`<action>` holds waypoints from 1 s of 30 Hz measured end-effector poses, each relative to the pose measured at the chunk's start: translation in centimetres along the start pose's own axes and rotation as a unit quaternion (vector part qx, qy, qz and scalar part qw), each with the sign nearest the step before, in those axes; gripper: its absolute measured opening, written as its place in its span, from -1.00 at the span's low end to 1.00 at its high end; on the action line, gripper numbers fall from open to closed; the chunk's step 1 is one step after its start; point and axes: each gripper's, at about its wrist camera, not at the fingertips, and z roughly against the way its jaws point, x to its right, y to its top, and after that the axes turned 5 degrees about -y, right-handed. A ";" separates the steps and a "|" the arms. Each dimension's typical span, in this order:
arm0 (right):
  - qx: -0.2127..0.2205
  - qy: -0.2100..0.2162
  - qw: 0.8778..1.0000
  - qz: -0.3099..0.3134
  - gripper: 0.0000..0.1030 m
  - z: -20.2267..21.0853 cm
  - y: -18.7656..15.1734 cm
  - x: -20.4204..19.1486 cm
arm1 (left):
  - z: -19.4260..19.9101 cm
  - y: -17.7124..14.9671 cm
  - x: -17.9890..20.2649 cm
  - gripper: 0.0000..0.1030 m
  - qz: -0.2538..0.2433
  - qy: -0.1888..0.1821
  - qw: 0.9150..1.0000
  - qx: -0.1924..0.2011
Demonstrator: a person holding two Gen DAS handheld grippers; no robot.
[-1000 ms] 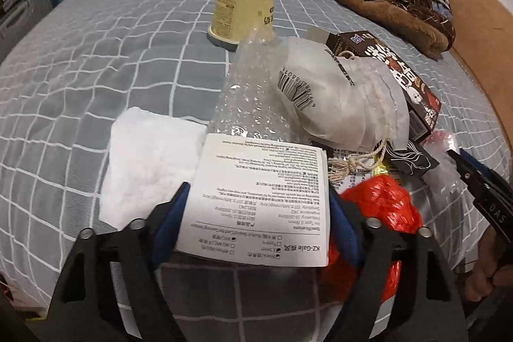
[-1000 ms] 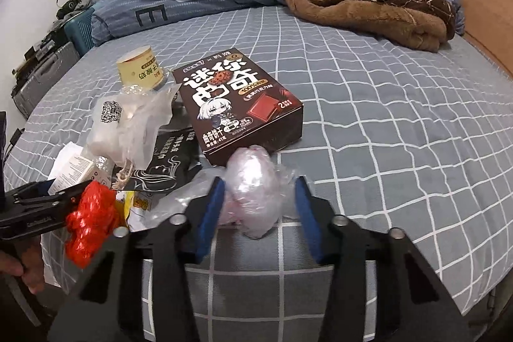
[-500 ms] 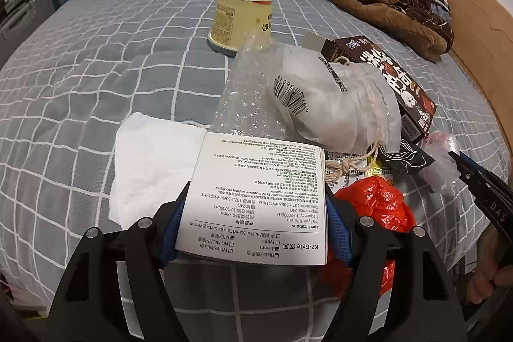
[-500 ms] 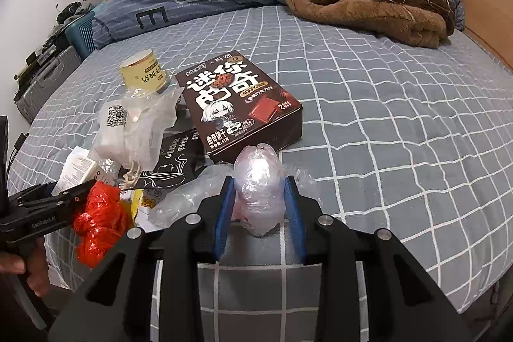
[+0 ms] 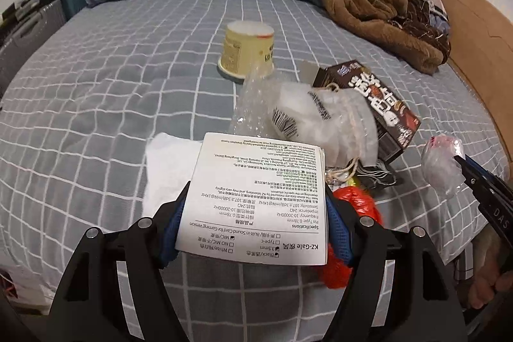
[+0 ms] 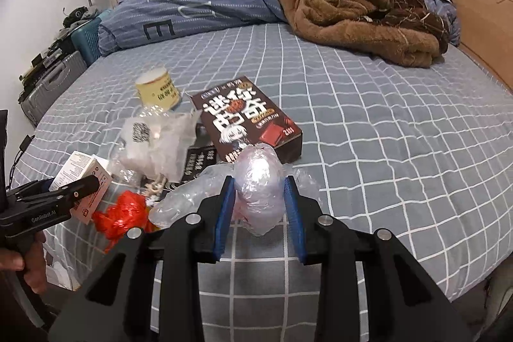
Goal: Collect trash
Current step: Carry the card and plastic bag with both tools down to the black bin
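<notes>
Over the last second both loads had left the bed: the left gripper [image 5: 253, 226], clamped on a white printed box [image 5: 259, 201], and the right gripper [image 6: 258, 207], whose blue pads had drawn in onto a crumpled wad of clear plastic wrap [image 6: 258, 181], had each risen so that the pile sat lower and farther off in both wrist views. The wrap, which had lain loosely between wider jaws a second earlier, was now squeezed and held above the grey checked bed [image 6: 384, 149]. That suggested two pieces of trash were secured and ready to be carried away, though no bin or bag to receive them showed in either view. The rest of the litter remained on the bed near its front edge: a red plastic bag [image 6: 121, 213], a clear bag with a barcode label [image 5: 307, 117], a white tissue [image 5: 166, 169], a strip of bubble wrap [image 5: 253, 104] and a dark snack box [image 6: 247, 117]. As for containers, the snack box lay flat with its flaps apparently shut, so its contents could not be told; a yellow paper cup [image 5: 247, 53] stood upside down just behind the pile, nothing of its inside visible; the white box in the left gripper was closed as well.
</notes>
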 end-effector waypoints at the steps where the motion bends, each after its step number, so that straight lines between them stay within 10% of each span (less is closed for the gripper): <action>1: 0.003 0.000 1.000 0.000 -0.41 0.4 0.1 -0.1 | 0.4 0.1 0.1 0.38 -0.001 0.000 1.000 0.003; 30: 0.055 0.013 0.998 0.017 -0.41 15.6 -3.5 -3.2 | 16.3 -6.2 1.0 0.38 0.011 0.011 0.996 0.087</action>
